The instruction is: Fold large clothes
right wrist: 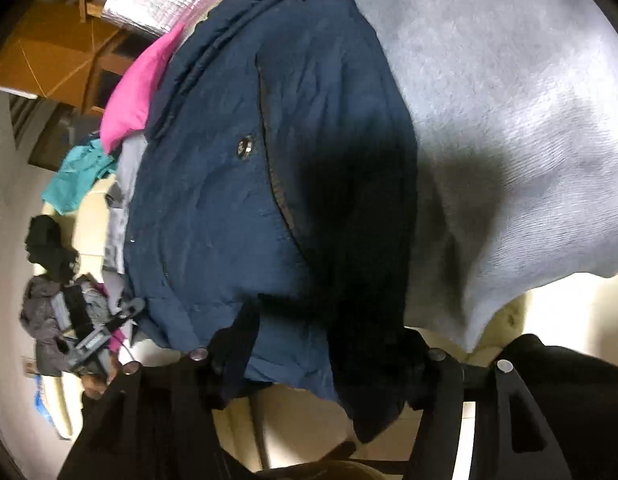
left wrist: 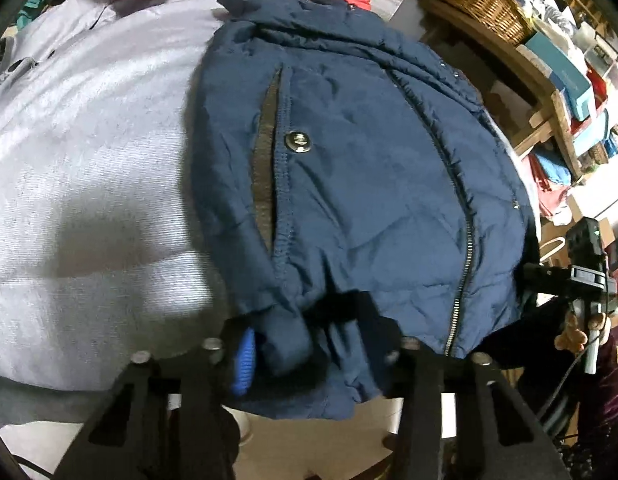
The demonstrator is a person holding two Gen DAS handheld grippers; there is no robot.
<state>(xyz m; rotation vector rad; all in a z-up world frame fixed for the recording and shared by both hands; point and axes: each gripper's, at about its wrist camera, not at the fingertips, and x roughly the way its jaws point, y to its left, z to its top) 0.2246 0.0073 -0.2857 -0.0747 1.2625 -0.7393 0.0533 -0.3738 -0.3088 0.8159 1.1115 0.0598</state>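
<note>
Navy jacket (left wrist: 349, 168) hem between both grippers' parted jaws; grip on it unclear.

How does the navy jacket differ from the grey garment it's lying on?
The navy jacket is dark, smooth and crinkled, with a zip, a metal snap and a slit pocket; the grey garment is pale with a soft, ribbed knit look. The jacket lies on top, its hem between both grippers' fingers; the grey garment spreads wider underneath, untouched. Both lie spread out on the same pile.
</note>
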